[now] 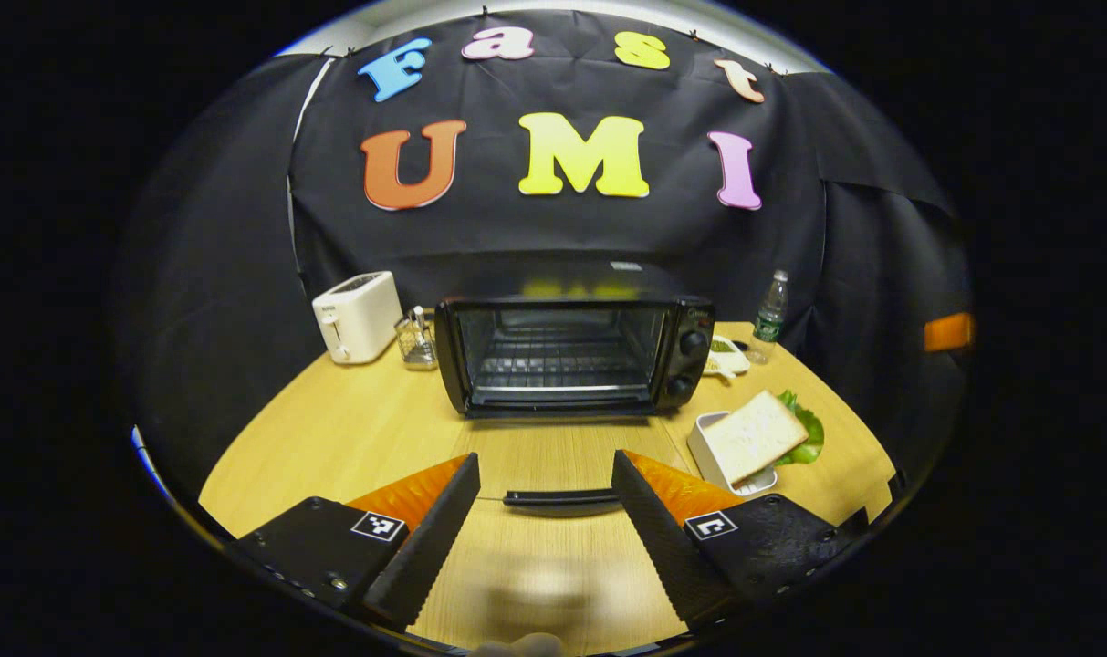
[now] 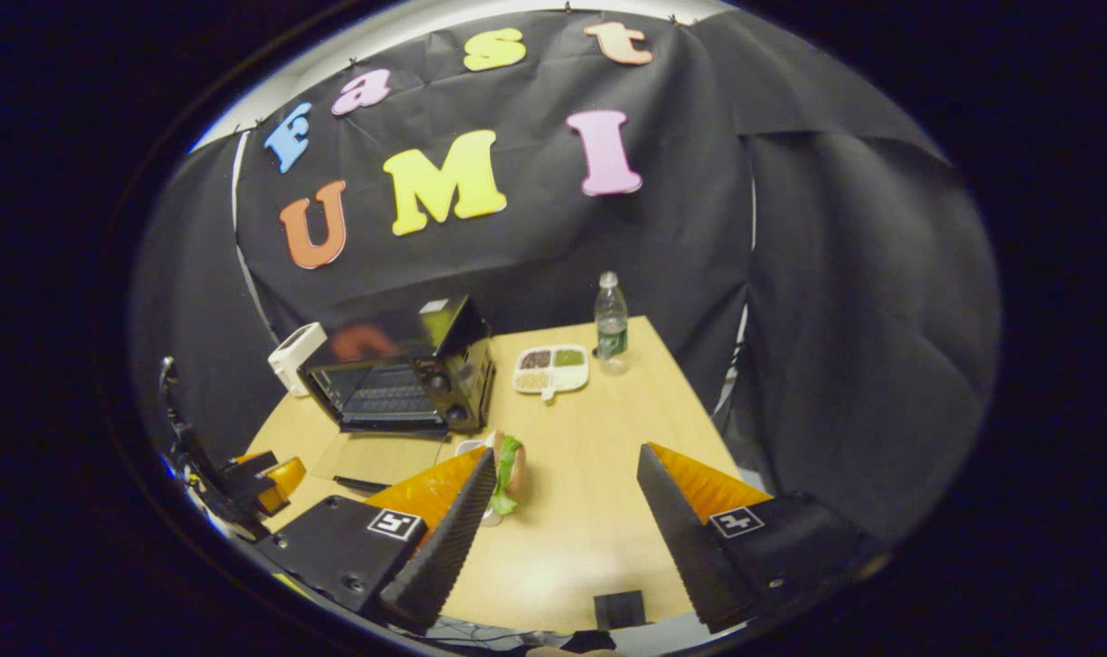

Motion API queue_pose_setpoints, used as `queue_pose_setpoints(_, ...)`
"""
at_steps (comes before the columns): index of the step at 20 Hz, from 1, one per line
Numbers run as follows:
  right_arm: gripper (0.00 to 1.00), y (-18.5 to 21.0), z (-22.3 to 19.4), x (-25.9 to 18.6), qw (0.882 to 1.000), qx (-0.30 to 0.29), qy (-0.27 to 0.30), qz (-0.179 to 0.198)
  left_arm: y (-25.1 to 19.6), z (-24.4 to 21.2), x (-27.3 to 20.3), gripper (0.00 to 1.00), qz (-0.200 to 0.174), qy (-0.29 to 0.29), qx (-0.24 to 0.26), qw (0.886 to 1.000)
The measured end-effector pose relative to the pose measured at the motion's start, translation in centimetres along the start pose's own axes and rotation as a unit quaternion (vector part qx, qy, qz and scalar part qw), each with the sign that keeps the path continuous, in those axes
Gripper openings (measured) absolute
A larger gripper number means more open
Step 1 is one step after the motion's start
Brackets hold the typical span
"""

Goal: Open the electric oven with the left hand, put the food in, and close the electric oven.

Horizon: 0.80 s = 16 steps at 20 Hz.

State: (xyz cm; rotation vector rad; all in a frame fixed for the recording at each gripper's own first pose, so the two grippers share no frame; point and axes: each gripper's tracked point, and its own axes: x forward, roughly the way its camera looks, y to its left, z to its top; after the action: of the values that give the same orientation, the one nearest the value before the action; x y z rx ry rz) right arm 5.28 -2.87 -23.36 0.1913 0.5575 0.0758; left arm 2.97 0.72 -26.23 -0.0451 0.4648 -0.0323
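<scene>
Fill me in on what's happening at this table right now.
A person is working a gripper in each hand at a wooden table. The electric oven stands with its glass door folded down flat, the door handle lying just ahead of the open left gripper. The food, a sandwich of bread and lettuce, sits in a small white dish to the oven's right, not yet inside. The right gripper is open and holds nothing, with the sandwich beside one of its fingers.
</scene>
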Motion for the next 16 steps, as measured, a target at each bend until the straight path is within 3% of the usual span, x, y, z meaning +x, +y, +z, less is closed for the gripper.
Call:
queue_pose_setpoints(8,0.95,3.6,-5.3,10.9,0.982,0.044,0.137,0.124,-0.9,9.5,-5.8,0.95,0.023,-0.082,0.004,0.996)
queue_pose_setpoints(13,0.92,4.8,-6.5,15.4,0.967,0.046,0.194,0.160,-1.2,13.1,-7.7,0.95,0.040,-0.118,-0.005,0.992)
queue_pose_setpoints(14,0.90,5.0,-6.7,16.0,0.964,0.042,0.204,0.167,-1.2,13.8,-8.0,0.95,0.046,-0.126,-0.003,0.991)
queue_pose_setpoints(15,0.77,5.4,-6.9,16.7,0.961,0.039,0.213,0.174,-0.9,14.0,-8.0,0.95,0.052,-0.129,-0.001,0.990)
queue_pose_setpoints(16,0.88,5.6,-7.2,17.3,0.957,0.042,0.225,0.178,-0.9,14.1,-8.1,0.95,0.055,-0.129,-0.002,0.990)
